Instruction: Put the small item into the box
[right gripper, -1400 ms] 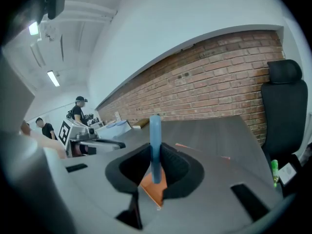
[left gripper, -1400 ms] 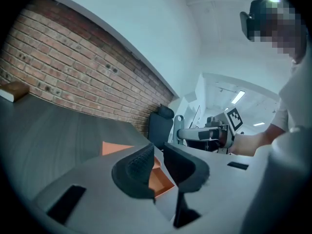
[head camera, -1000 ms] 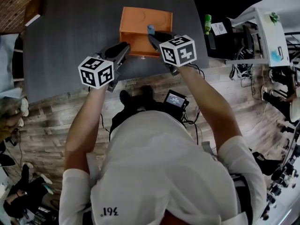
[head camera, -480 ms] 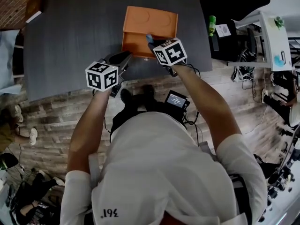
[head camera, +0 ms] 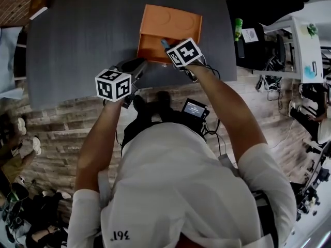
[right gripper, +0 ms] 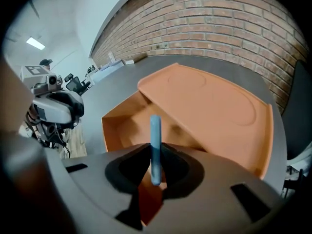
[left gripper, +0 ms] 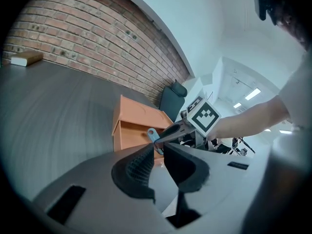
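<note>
In the head view, the marker cube (head camera: 183,52) of the right tool (right gripper: 156,162) covers most of its jaws and also a part of the front of the box (head camera: 170,22), so from above only the tip of the item (right gripper: 155,135) shows. In the right gripper view the two jaws are pressed on this item from both sides and its lower end is hidden between them. It is a thin, flat, light blue piece with a rounded top end that stands upright out of the jaws; what kind of thing it is I cannot tell. It is held just in front of the box opening, and I cannot tell if the tip is already past the edge. The box is orange, with a flat top that carries round pressed shapes, and it is open on the side toward the person; the inside is seen only partly. The left tool (left gripper: 158,152) has its jaws a little apart with nothing between them, and it hangs over the near edge of the dark grey surface (head camera: 77,35), to the left of the box and apart from it. The box stands close to this near edge. The surface stretches wide to the left of the box and behind it, up to a brick wall (left gripper: 87,38), where a small white block (left gripper: 27,59) lies at the far corner.
</note>
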A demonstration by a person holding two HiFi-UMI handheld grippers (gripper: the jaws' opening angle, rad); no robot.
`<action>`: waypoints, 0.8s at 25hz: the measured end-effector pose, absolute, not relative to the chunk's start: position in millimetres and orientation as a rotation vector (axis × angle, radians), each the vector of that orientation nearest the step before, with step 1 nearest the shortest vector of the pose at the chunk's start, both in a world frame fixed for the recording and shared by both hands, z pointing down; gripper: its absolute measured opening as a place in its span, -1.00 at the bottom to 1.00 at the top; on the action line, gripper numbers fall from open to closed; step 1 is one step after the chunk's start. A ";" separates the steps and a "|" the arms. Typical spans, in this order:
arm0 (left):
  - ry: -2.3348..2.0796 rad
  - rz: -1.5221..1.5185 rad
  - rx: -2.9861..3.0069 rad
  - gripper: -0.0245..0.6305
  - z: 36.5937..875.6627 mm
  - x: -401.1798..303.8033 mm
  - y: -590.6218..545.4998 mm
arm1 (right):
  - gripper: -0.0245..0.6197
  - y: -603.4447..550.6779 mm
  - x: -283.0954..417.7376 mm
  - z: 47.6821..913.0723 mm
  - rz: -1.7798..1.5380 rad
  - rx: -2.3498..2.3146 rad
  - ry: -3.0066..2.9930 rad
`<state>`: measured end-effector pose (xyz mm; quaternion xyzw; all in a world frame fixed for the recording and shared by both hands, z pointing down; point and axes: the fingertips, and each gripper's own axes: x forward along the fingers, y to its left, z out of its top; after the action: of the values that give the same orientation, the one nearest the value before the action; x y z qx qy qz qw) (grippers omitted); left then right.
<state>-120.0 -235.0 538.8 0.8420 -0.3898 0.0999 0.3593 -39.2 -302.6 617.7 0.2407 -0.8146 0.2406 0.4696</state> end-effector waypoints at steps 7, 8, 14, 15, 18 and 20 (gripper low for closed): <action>-1.015 0.245 2.160 -0.72 534.5 -121.6 -230.5 | -0.69 -302.8 -42.3 621.8 0.613 0.546 -1.966; -1.015 0.244 2.161 -0.72 532.9 -121.1 -230.7 | -0.69 -303.3 -42.0 621.9 0.621 0.549 -1.965; -1.008 0.236 2.161 -0.72 532.1 -119.8 -231.1 | -0.68 -302.1 -43.0 627.6 0.656 0.546 -1.954; -1.006 0.235 2.161 -0.72 532.5 -119.6 -231.2 | -0.68 -302.2 -43.6 628.6 0.659 0.546 -1.952; -1.000 0.235 2.161 -0.72 532.8 -118.8 -231.0 | -0.68 -302.4 -44.1 630.2 0.673 0.556 -1.950; -0.997 0.238 2.162 -0.72 532.1 -118.5 -230.4 | -0.68 -302.3 -43.8 630.4 0.686 0.562 -1.950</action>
<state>-118.5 -230.4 532.1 0.8410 -0.3879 0.0926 0.3655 -43.8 -302.3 630.4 0.2303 -0.7990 0.2811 0.4791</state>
